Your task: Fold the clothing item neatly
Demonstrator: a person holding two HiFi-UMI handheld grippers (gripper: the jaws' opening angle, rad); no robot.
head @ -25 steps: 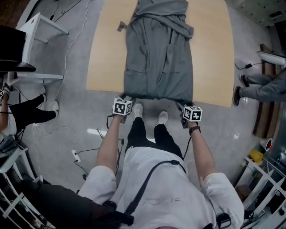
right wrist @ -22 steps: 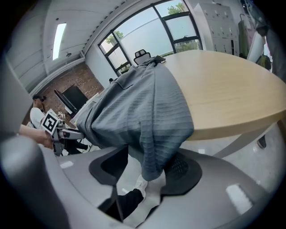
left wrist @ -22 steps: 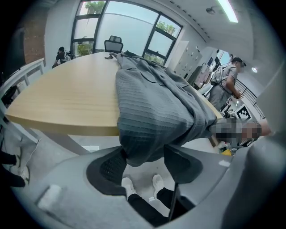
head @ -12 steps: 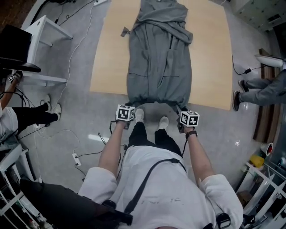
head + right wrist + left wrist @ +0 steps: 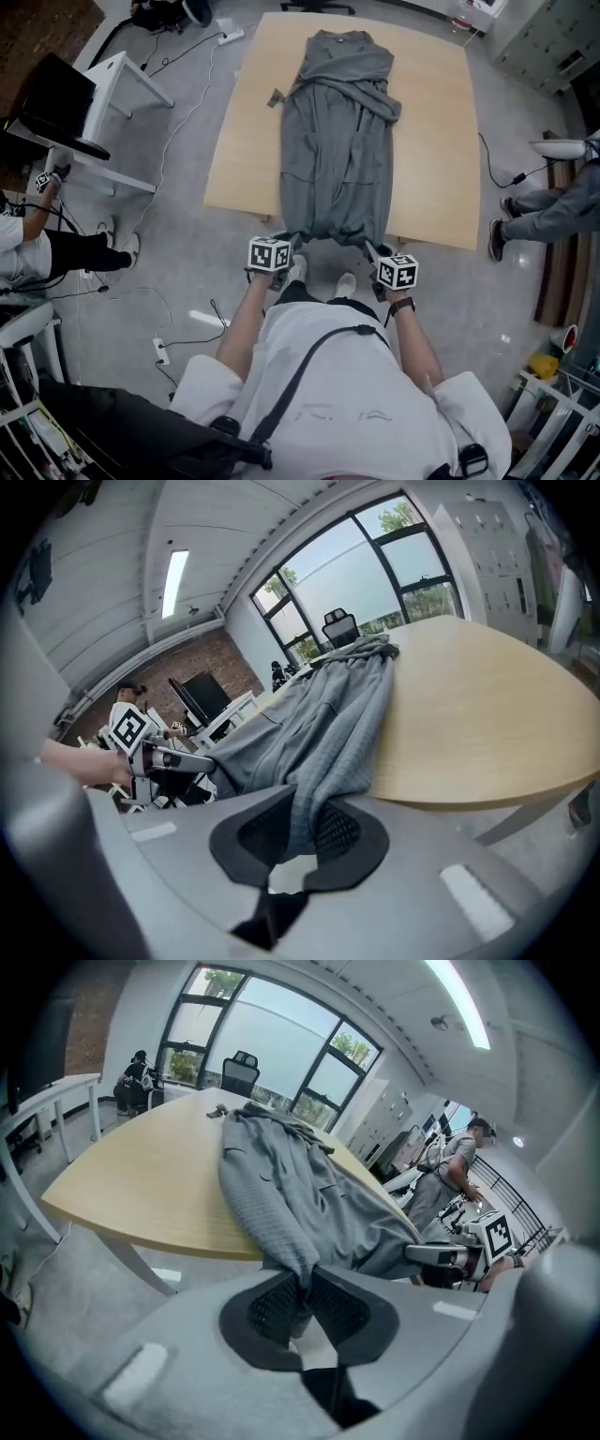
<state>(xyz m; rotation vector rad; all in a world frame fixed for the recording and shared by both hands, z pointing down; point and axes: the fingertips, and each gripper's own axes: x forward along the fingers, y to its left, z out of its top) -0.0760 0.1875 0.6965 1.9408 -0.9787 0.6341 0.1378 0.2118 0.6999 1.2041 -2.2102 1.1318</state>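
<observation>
**Clamped at both corners**

We see one grey garment (image 5: 337,159) lying lengthwise on one wooden table (image 5: 436,141), its hem held just past the near edge. Our left gripper (image 5: 284,236) and right gripper (image 5: 368,247), jaws having just been closing, each pinch a hem corner. Around us are one white desk (image 5: 127,70), a seated person (image 5: 33,255) on the left and another person's legs (image 5: 544,202) on the right.

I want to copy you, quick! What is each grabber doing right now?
Left gripper: jaws have just closed, shut on the grey garment at its hem.
Right gripper: jaws have just closed, shut on the same hem.
</observation>
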